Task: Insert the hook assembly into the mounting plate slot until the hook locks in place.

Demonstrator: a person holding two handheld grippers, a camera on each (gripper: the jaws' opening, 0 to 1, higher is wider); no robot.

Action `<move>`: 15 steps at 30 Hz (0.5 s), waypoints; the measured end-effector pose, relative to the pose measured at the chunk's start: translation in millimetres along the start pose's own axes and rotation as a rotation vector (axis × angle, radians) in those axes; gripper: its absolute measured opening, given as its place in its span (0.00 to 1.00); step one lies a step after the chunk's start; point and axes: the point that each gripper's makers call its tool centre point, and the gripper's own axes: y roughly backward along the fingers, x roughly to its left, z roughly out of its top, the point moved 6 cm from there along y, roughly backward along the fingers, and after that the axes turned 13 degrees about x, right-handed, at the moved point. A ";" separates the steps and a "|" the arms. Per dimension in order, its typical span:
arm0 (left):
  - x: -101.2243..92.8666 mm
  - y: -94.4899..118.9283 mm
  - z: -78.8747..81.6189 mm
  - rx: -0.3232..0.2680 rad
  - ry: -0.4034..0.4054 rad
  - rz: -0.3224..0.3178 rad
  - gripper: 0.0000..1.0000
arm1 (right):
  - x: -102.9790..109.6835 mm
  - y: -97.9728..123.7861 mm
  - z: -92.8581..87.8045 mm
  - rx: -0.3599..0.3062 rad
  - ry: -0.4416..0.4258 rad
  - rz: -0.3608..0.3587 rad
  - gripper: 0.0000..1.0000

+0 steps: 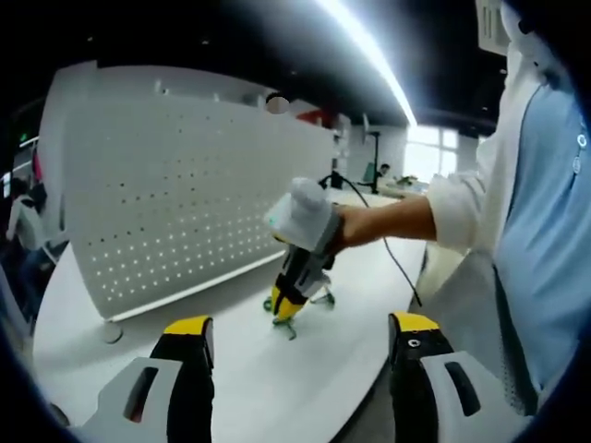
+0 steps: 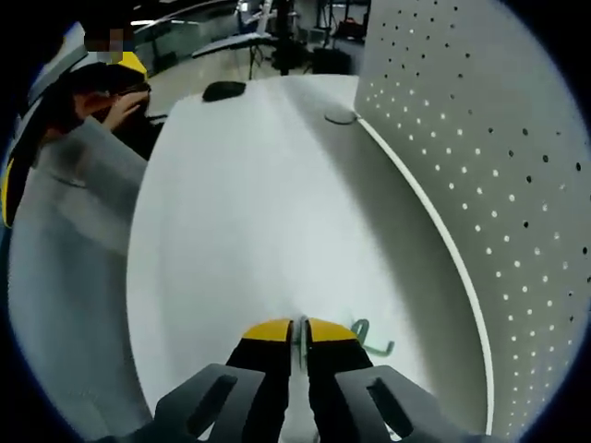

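Between my right gripper's (image 2: 297, 334) jaws, pinched narrow: the hook (image 2: 369, 338), a thin wire piece, low on the white worktop (image 2: 231, 212). The pegboard (image 2: 489, 175) stands just beside it. The left gripper (image 1: 300, 334) hangs back, jaws wide, nothing in them. I judge the hook light, stiff and slippery; best taken by its shank, leaving the bent prongs free for the board's holes.
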 end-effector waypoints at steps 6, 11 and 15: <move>0.8 1.0 1.1 -0.008 -0.002 0.000 0.79 | 1.0 -3.6 -0.3 0.039 0.035 -0.025 0.02; 0.8 1.7 1.9 -0.014 -0.003 0.001 0.79 | 0.1 -5.3 0.3 0.051 0.048 -0.030 0.01; 0.3 2.1 2.3 -0.017 -0.005 0.000 0.79 | 0.7 -6.8 0.5 0.060 0.061 -0.037 0.00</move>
